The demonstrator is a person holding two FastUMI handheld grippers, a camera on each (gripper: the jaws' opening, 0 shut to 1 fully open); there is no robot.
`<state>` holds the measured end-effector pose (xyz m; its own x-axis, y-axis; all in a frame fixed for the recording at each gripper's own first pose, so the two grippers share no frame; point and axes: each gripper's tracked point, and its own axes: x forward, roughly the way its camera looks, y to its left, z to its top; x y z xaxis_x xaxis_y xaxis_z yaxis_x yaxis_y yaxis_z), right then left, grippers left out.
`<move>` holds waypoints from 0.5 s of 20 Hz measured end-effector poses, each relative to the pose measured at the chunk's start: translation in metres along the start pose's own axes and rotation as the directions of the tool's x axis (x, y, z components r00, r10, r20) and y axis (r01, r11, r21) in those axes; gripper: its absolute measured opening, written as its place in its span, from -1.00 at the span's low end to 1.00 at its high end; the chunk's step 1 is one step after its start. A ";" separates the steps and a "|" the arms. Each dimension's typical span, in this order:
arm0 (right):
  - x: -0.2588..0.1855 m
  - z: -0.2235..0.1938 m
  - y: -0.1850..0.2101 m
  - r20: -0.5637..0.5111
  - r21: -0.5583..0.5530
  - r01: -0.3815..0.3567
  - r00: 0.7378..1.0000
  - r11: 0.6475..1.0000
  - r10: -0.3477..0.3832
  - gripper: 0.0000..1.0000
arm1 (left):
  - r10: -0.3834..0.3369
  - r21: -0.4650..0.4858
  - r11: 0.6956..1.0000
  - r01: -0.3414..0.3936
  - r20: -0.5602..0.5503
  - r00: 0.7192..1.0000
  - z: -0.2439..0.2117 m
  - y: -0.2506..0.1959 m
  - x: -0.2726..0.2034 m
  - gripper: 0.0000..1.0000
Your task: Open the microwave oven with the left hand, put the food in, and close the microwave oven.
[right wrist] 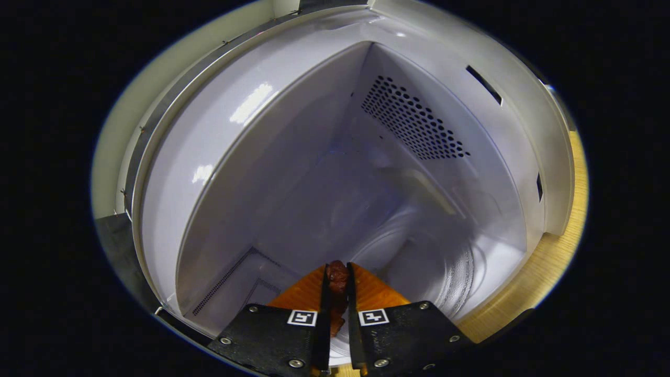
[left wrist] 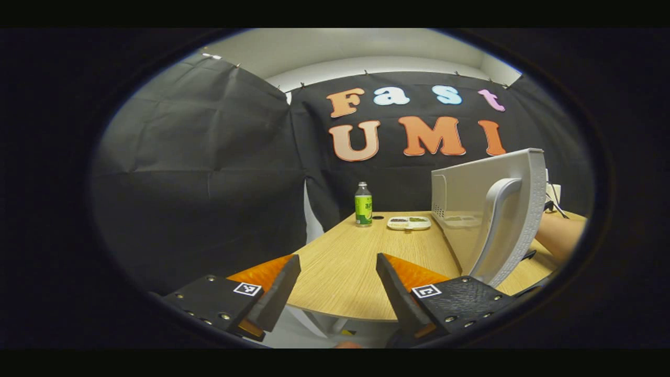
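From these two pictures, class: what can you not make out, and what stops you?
- Food piece, right gripper view: the right gripper is shut on it and covers most of it, so its kind is unclear.
- Divided food tray, left gripper view: too small to name the contents.
- Microwave door, left gripper view: it blocks the cavity behind it.
- Bottle label: too small.

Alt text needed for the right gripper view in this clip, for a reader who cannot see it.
The right gripper, fingers closed on a small dark brown piece of food, points into the open microwave oven. The pale cavity has a perforated vent panel on one wall and a glass turntable on its floor.
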<state>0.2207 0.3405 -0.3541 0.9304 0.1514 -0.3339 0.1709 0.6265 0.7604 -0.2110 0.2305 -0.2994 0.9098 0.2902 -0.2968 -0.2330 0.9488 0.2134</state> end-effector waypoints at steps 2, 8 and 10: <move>0.005 -0.003 -0.008 0.006 -0.031 0.046 0.999 0.998 -0.046 -0.60 | -0.012 -0.009 1.000 0.012 0.005 1.000 0.002 -0.005 -0.001 0.76; -0.009 0.002 -0.024 0.026 -0.226 0.129 0.992 0.966 -0.126 0.53 | -0.030 -0.001 1.000 0.030 0.005 1.000 0.005 -0.017 0.001 0.79; -0.017 0.013 -0.027 0.050 -0.271 0.143 0.990 0.952 -0.134 0.82 | -0.037 0.004 0.999 0.037 0.011 0.999 0.009 -0.022 0.001 0.79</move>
<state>0.2040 0.3110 -0.3620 0.9141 0.0278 -0.4046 0.2073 0.8253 0.5252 -0.2021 0.2092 -0.2960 0.9216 0.2537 -0.2938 -0.1981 0.9583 0.2061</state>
